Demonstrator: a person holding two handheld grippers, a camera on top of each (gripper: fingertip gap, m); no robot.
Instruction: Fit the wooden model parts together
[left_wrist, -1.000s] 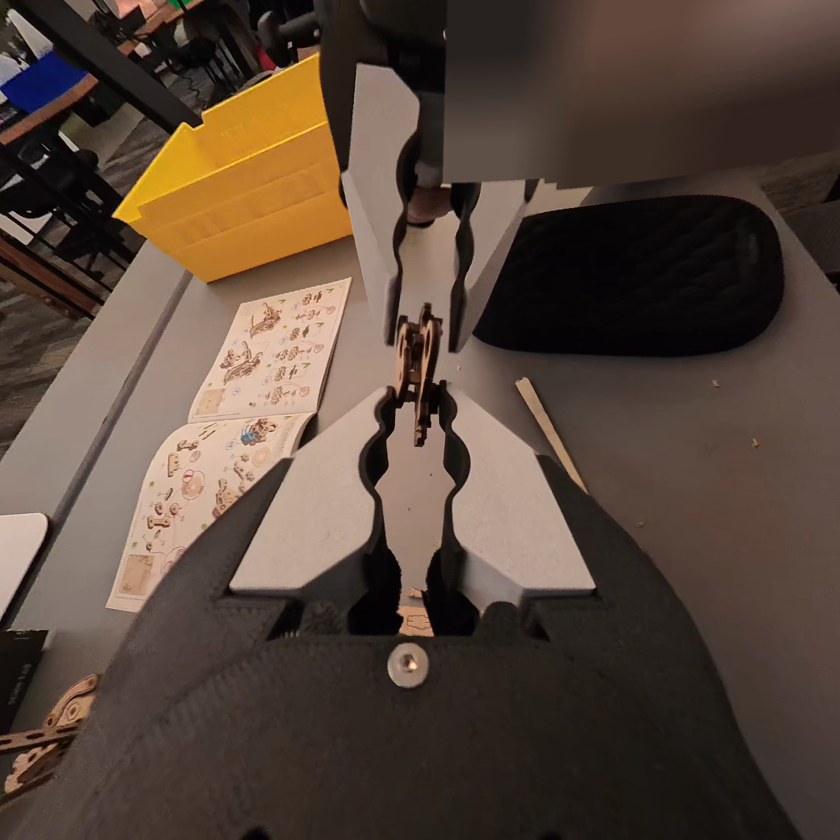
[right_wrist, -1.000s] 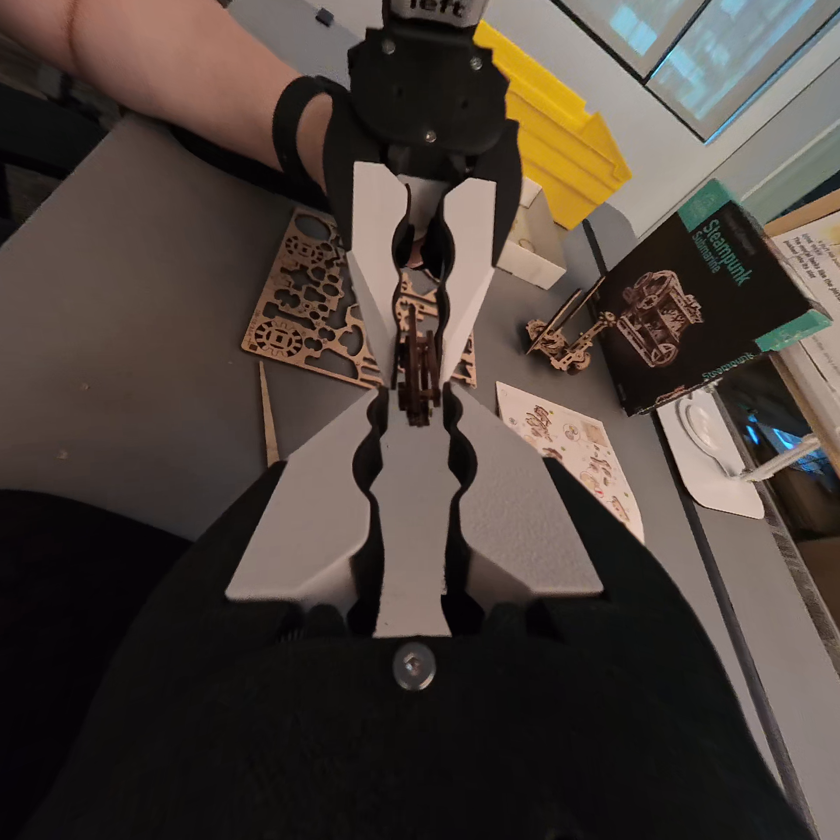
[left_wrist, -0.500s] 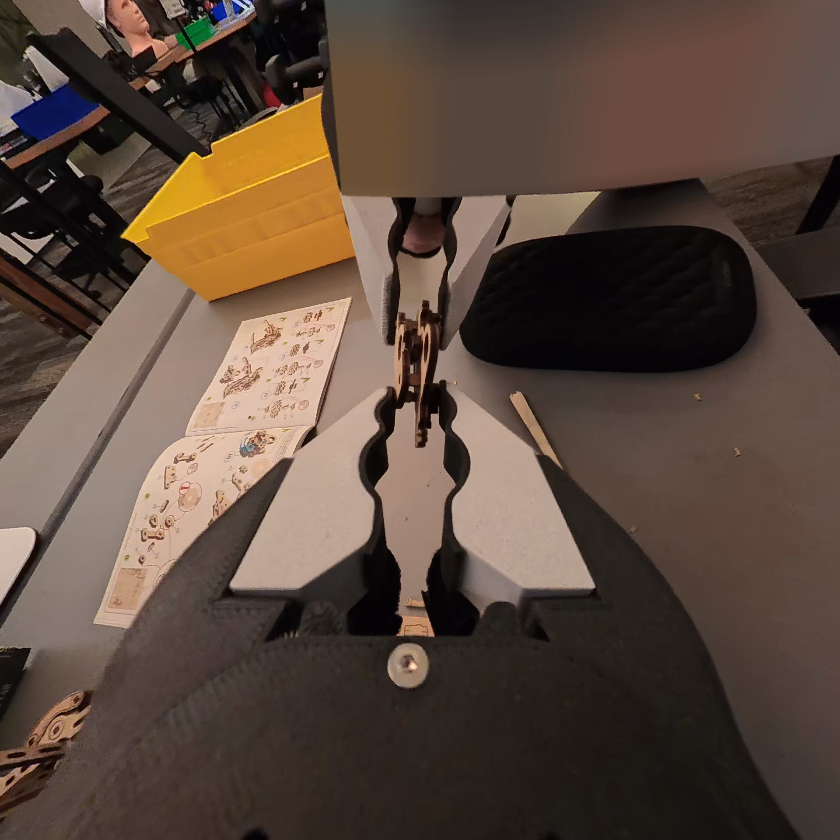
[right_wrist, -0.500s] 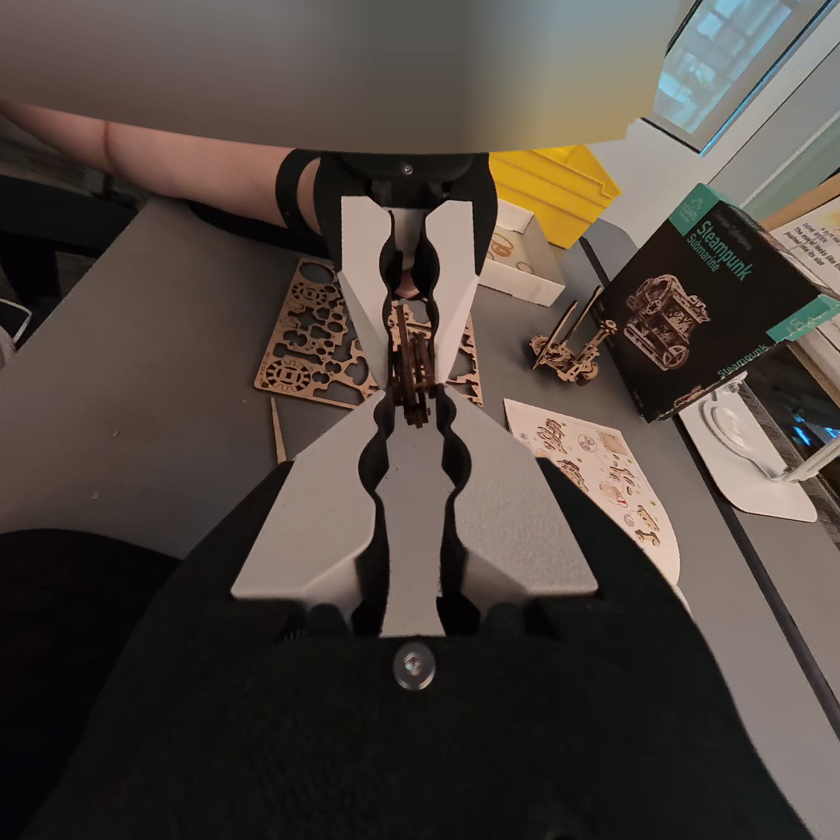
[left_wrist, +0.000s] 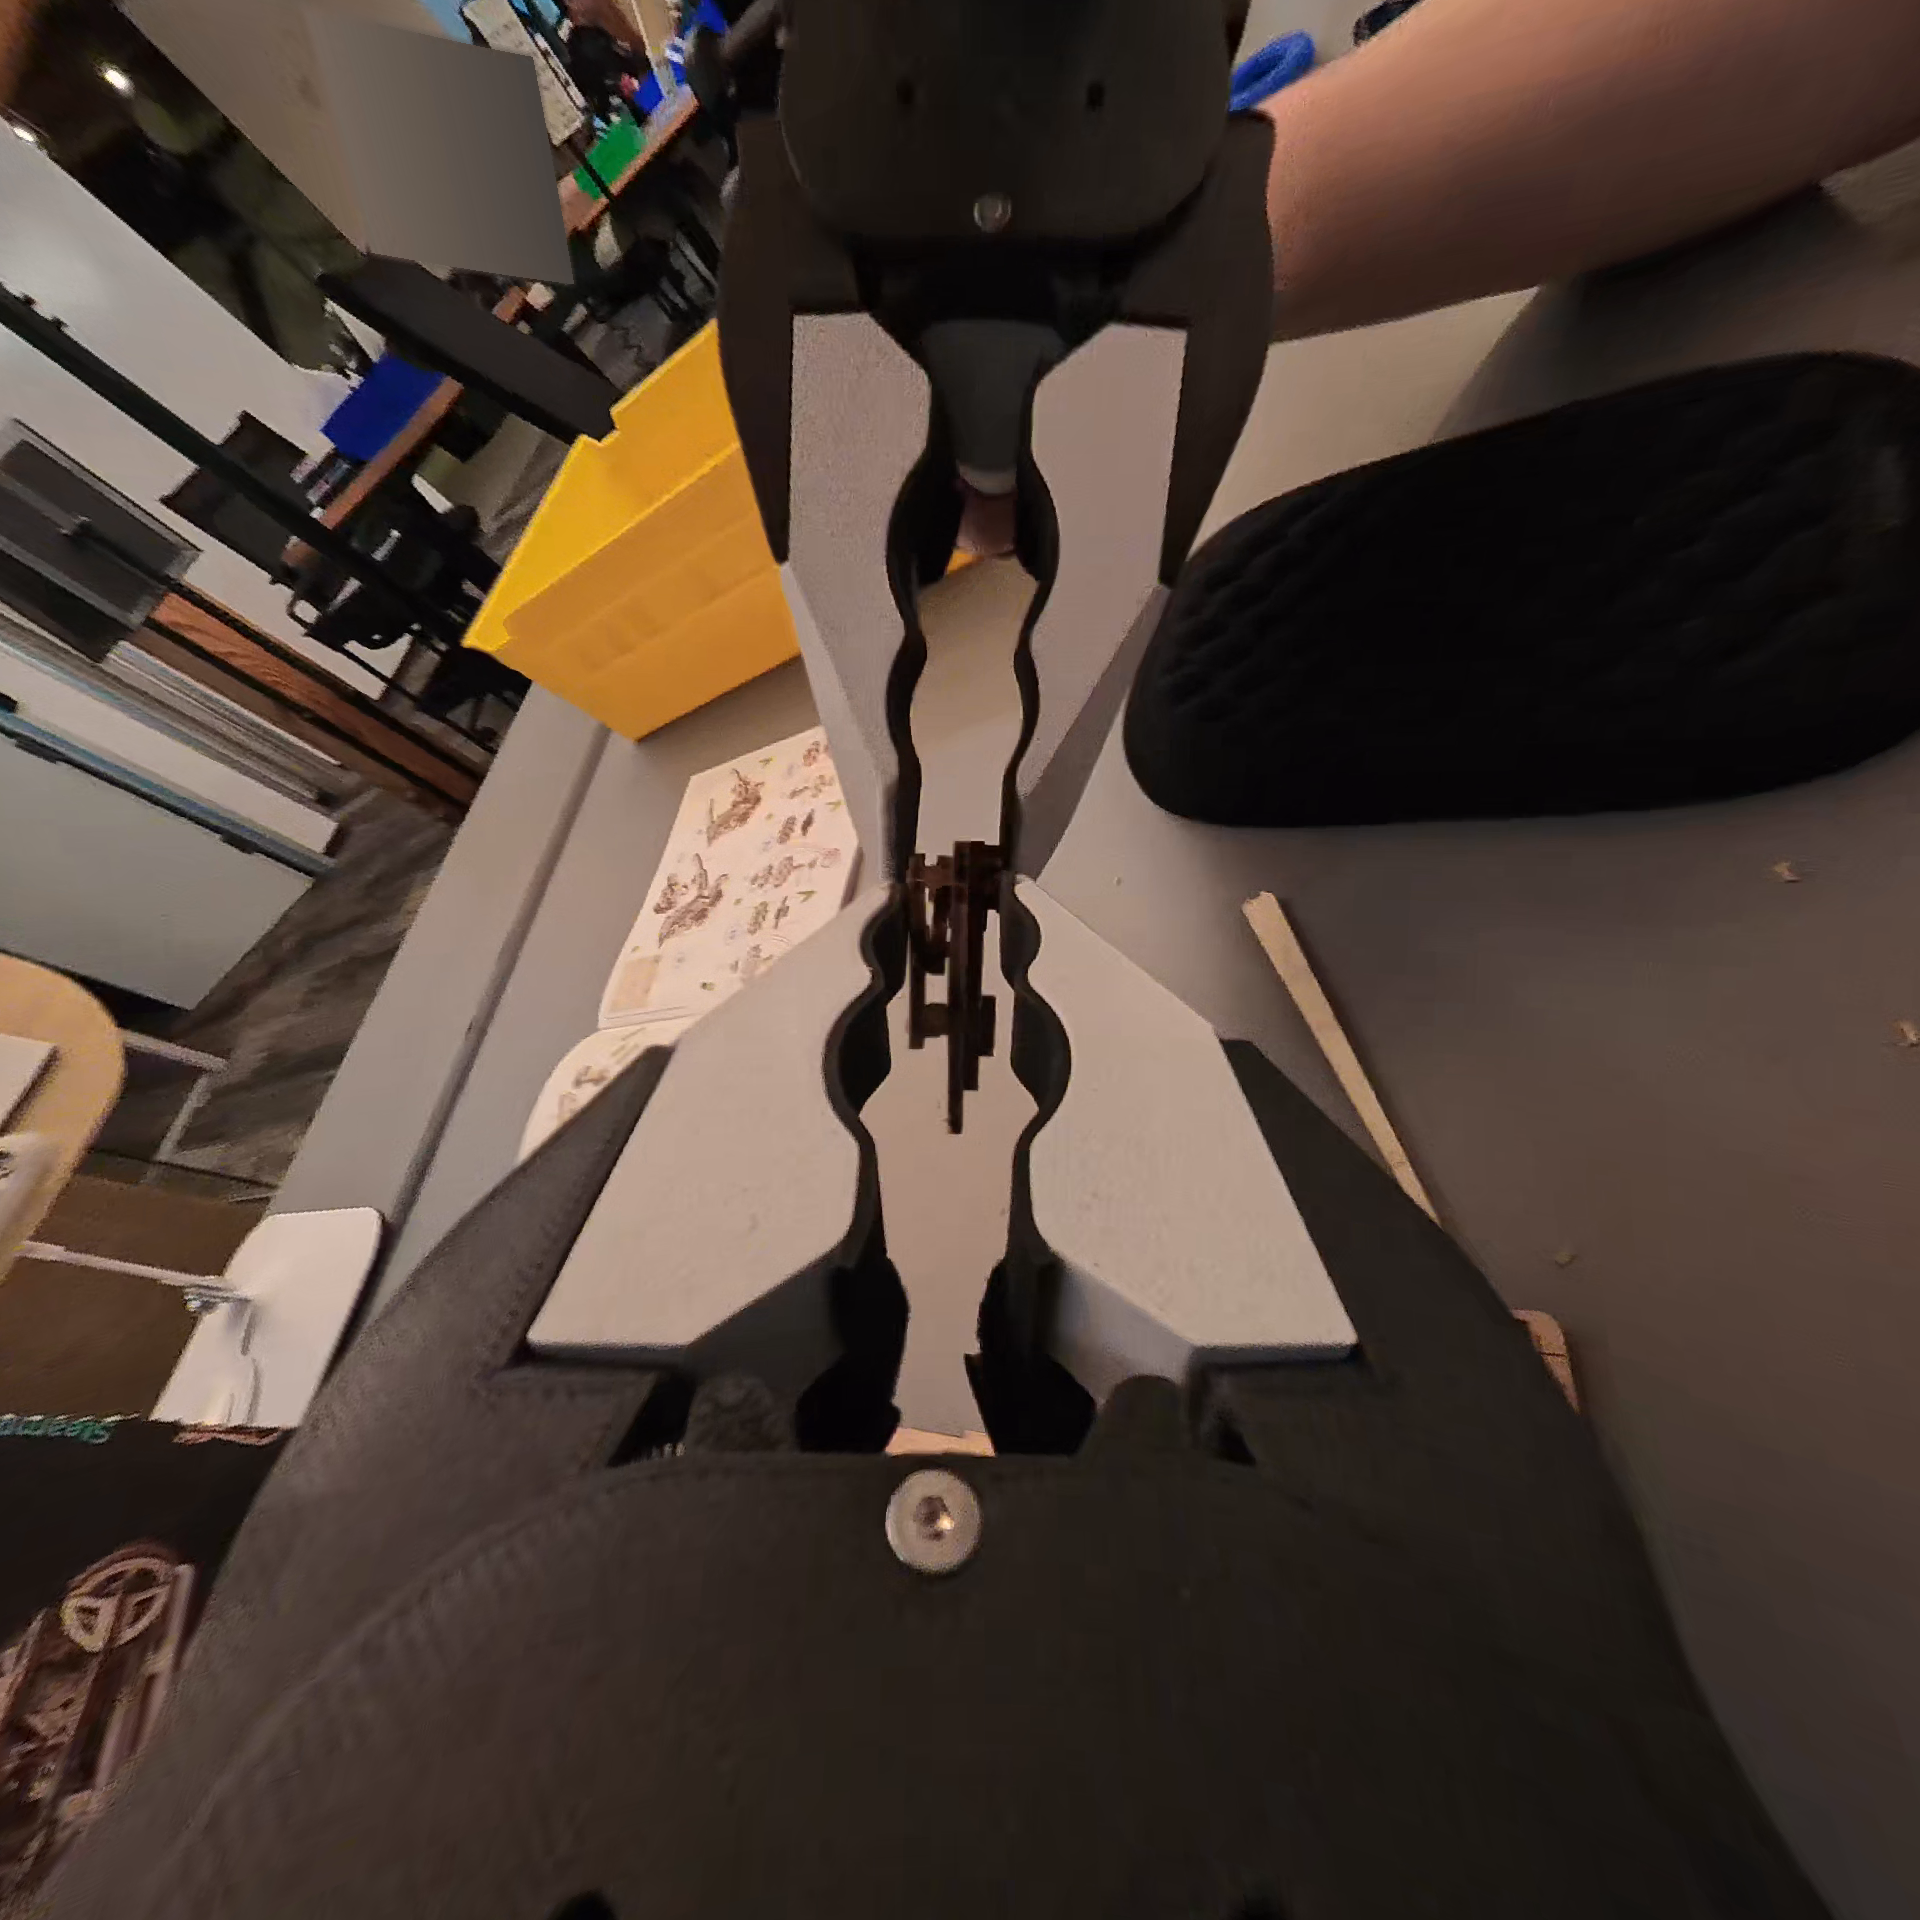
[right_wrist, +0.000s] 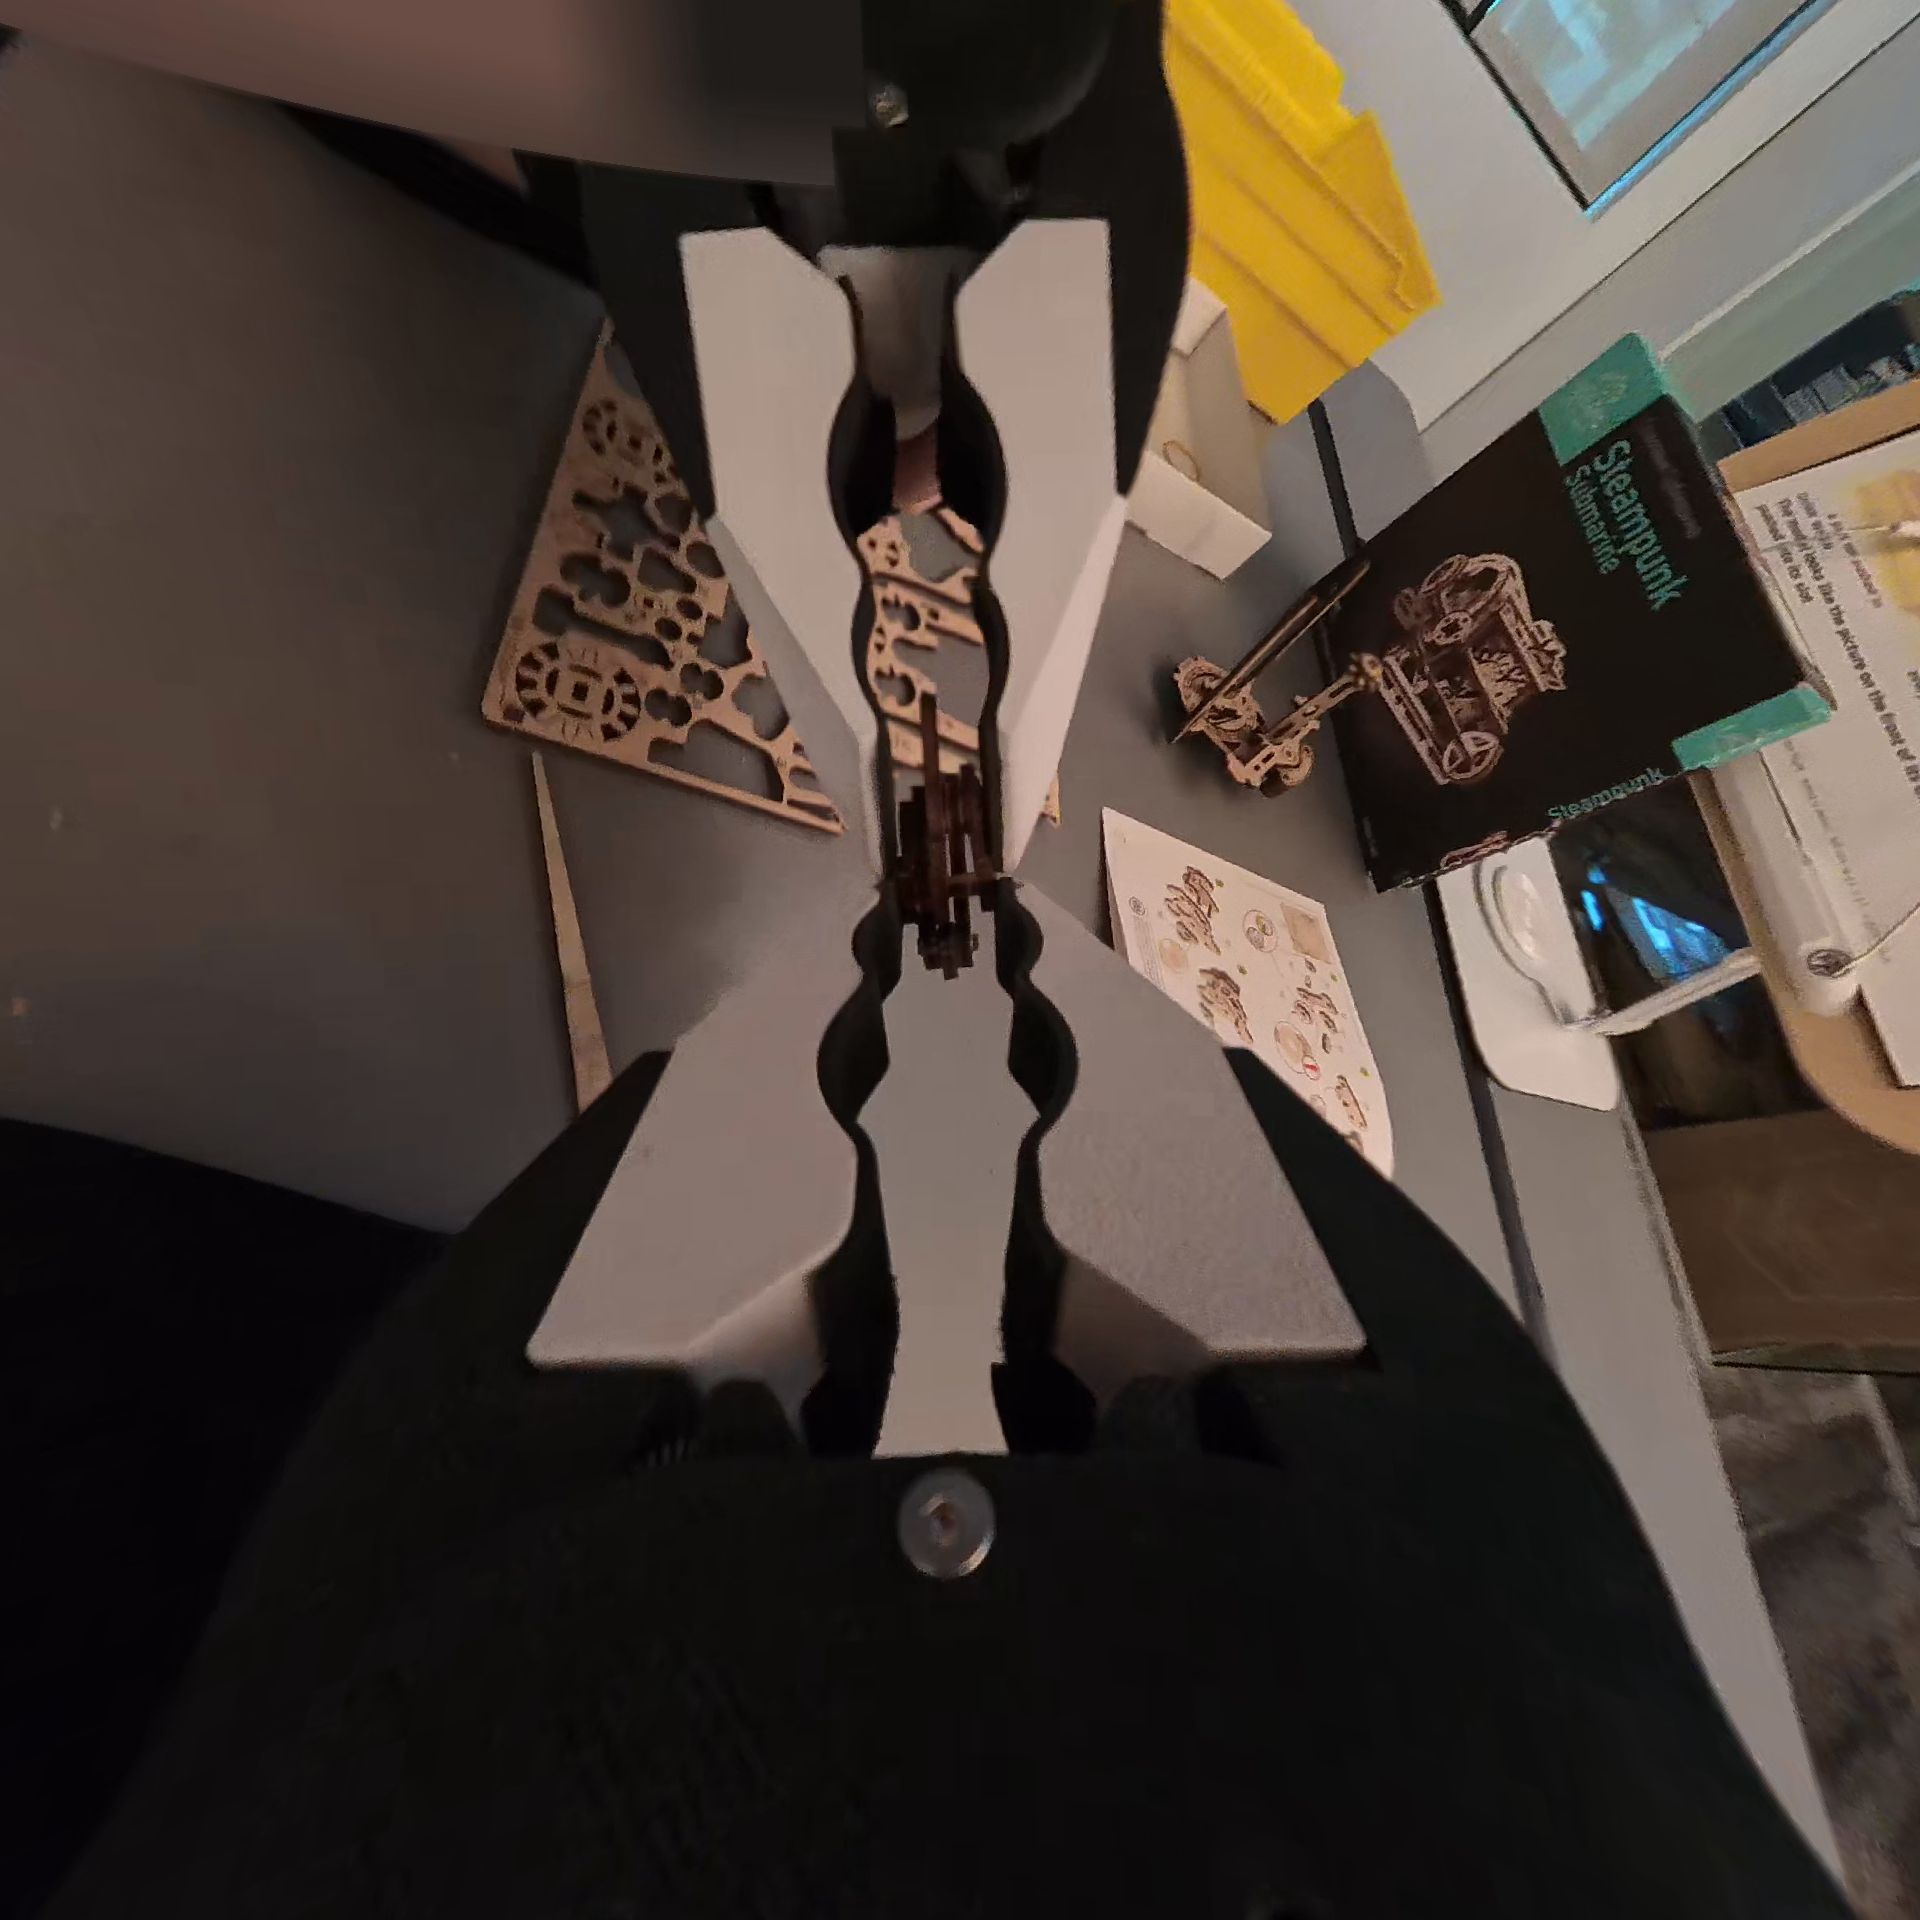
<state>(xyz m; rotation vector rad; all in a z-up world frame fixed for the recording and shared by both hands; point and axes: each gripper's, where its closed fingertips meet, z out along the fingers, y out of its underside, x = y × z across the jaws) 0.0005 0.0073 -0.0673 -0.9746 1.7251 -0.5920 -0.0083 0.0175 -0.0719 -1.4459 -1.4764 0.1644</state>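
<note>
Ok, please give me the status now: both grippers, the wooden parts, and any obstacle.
Left gripper and right gripper tip to tip, both shut on the wooden model parts. Parts held above the grey table. Nothing in the way.

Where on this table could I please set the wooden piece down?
Bare grey table lies left of the cut-out wooden sheet, and between the thin wooden stick and the black pad. It is crowded around the instruction booklet, box and small model.

The wooden assembly (left_wrist: 951, 971) is mostly hidden between both grippers' fingertips; its joints are too dark to tell.
</note>
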